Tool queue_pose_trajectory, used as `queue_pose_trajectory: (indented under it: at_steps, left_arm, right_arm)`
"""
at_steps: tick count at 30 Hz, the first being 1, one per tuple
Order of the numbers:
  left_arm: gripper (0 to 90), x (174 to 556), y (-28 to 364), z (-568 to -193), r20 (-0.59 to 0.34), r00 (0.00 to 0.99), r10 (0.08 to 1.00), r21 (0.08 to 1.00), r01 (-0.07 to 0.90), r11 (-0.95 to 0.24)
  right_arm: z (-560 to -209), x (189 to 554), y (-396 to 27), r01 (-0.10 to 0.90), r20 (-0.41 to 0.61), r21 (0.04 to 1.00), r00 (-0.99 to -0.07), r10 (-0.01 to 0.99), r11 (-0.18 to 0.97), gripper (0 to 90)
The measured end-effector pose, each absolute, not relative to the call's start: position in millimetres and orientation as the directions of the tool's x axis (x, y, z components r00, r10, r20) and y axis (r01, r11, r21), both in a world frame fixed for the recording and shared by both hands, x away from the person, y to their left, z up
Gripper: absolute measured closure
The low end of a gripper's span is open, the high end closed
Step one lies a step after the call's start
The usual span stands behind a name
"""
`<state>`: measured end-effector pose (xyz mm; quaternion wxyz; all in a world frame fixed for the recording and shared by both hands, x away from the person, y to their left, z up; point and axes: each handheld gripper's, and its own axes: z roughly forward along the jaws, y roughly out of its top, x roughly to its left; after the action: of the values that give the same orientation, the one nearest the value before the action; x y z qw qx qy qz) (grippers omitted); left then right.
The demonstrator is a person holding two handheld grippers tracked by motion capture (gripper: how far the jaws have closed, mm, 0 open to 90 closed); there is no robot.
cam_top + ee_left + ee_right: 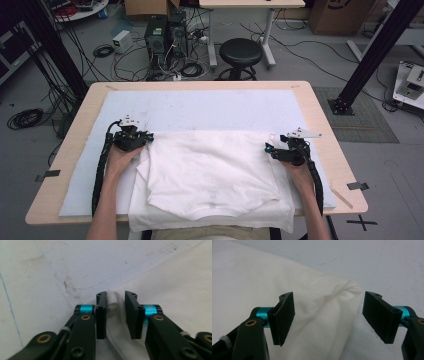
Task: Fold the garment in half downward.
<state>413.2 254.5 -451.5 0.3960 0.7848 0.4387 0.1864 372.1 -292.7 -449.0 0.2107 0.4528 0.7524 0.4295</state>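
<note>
On the white mat (200, 107), left tongs (116, 315) pinch the shirt (215, 170) corner; right tongs (328, 320) gape; shirt hem cut off.

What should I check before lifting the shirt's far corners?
1. Left hand-held gripper on cloth: ok. A bunched corner of the shirt sits between nearly closed jaws.
2. Right hand-held gripper on cloth: not ok. The jaws stand wide, the corner lies between them and the pads are not touching it.
3. Both sides level: ok. In the high view both grippers sit at the shirt's far edge.
4. Mat caught in left jaws: cannot tell.
5. Near hem on table: not ok. It hangs over the near edge.
</note>
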Motion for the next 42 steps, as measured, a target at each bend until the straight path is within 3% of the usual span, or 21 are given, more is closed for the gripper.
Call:
queue_pose_trajectory:
  at_steps: [5,13,20,30,34,35,42]
  left_arm:
    - [80.7,414.1,255.8,-451.6,-0.066,0.544,0.837,0.785,0.546,-0.293]
    - [81.1,414.4,256.2,-451.8,-0.069,0.544,0.836,0.784,0.548,-0.292]
    - [81.1,414.5,256.6,-451.8,-0.07,0.545,0.836,0.784,0.548,-0.292]
    - [81.1,414.3,256.1,-451.9,-0.069,0.543,0.837,0.785,0.547,-0.291]
    - [81.1,414.2,256.1,-451.9,-0.068,0.544,0.836,0.785,0.547,-0.291]
    - [81.1,414.3,256.1,-451.9,-0.069,0.544,0.837,0.785,0.547,-0.29]
    - [81.1,414.3,256.1,-451.9,-0.069,0.544,0.836,0.785,0.547,-0.291]
  right_arm:
    - [-448.4,371.8,-292.7,0.494,0.066,0.841,-0.498,0.865,0.22,26.9]
    - [-437.5,388.6,-300.0,0.528,0.13,0.833,-0.478,0.869,0.166,30.1]
    - [-435.6,423.1,-291.9,0.59,0.129,0.775,-0.498,0.857,0.226,30.4]
    - [-451.1,432.7,-288.4,0.627,0.121,0.737,-0.492,0.862,0.254,32.9]
    - [-450.8,431.0,-285.9,0.618,0.109,0.737,-0.507,0.855,0.273,41.6]
    - [-450.8,429.7,-284.2,0.609,0.108,0.742,-0.521,0.846,0.281,50.0]
    - [-451.2,429.5,-283.6,0.602,0.156,0.746,-0.572,0.805,0.283,76.4]
